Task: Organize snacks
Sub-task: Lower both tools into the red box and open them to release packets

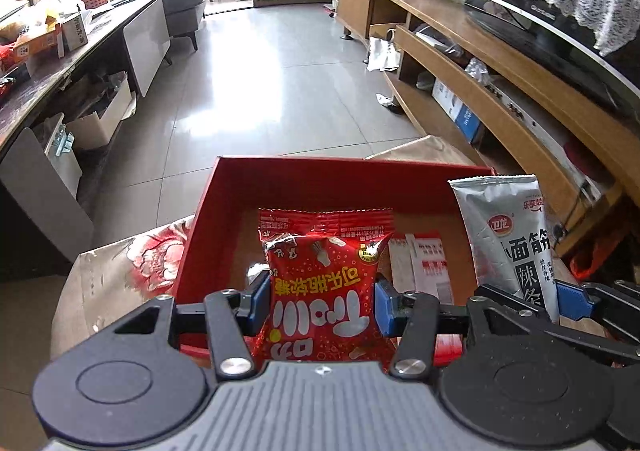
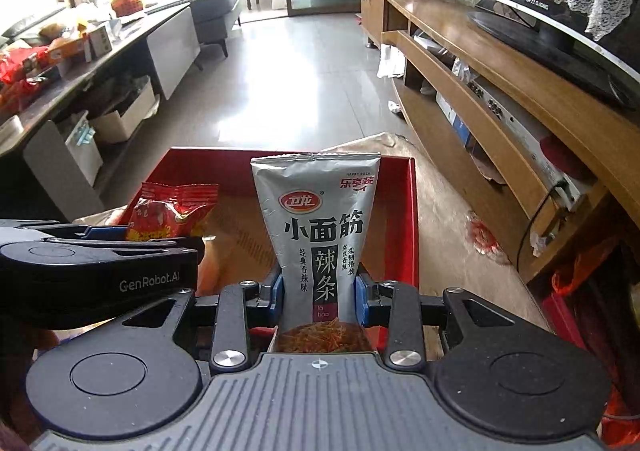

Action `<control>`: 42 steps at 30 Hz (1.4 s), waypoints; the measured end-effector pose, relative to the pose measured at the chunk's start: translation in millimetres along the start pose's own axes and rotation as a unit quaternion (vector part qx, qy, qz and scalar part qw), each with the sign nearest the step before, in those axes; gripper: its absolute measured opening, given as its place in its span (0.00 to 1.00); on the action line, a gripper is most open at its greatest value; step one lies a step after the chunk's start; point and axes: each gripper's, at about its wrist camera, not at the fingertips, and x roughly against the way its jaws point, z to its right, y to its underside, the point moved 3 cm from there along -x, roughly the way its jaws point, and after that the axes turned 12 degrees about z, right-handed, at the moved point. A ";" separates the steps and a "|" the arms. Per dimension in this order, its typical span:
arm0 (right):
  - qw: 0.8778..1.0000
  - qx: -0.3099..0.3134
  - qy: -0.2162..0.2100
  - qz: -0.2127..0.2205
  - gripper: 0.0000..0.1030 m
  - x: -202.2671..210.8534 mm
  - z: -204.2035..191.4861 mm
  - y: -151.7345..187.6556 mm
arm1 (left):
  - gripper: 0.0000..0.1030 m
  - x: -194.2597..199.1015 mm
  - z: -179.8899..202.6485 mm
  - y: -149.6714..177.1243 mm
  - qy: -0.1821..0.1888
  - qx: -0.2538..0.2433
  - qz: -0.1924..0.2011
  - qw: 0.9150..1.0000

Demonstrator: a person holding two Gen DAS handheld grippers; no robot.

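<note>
My left gripper (image 1: 322,303) is shut on a red candy packet (image 1: 324,291), its blue pads pressing both sides. The packet hangs over an open red box (image 1: 224,203) with a brown bottom, where a white and red packet (image 1: 424,267) lies. My right gripper (image 2: 319,291) is shut on a tall silver spicy-strip packet (image 2: 316,227), held upright over the same red box (image 2: 408,219). In the left wrist view the silver packet (image 1: 508,235) stands at the right. In the right wrist view the red candy packet (image 2: 172,215) shows at the left behind the left gripper's black body.
The box rests on a floral-print surface (image 1: 132,263). A long wooden TV cabinet (image 1: 480,63) with a television runs along the right. A dark counter (image 1: 44,63) piled with snack boxes runs along the left. Tiled floor (image 1: 272,63) lies between them, with a chair at the far end.
</note>
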 end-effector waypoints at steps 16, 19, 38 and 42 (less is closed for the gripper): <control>1.000 -0.002 0.003 -0.019 0.41 -45.7 -2.7 0.8 | 0.45 -49.6 -6.4 0.9 -0.025 0.003 -0.020 0.999; 1.000 -0.001 0.002 -0.026 0.41 -53.3 -4.6 2.5 | 0.45 -56.6 -9.2 4.8 -0.031 0.005 -0.028 0.999; 1.000 -0.010 0.007 -0.026 0.52 -60.7 -0.3 4.0 | 0.54 -60.8 -15.0 7.9 -0.035 0.012 -0.039 0.999; 1.000 -0.008 0.010 -0.022 0.53 -57.9 0.6 2.3 | 0.60 -57.5 -15.2 6.7 -0.038 0.009 -0.036 0.999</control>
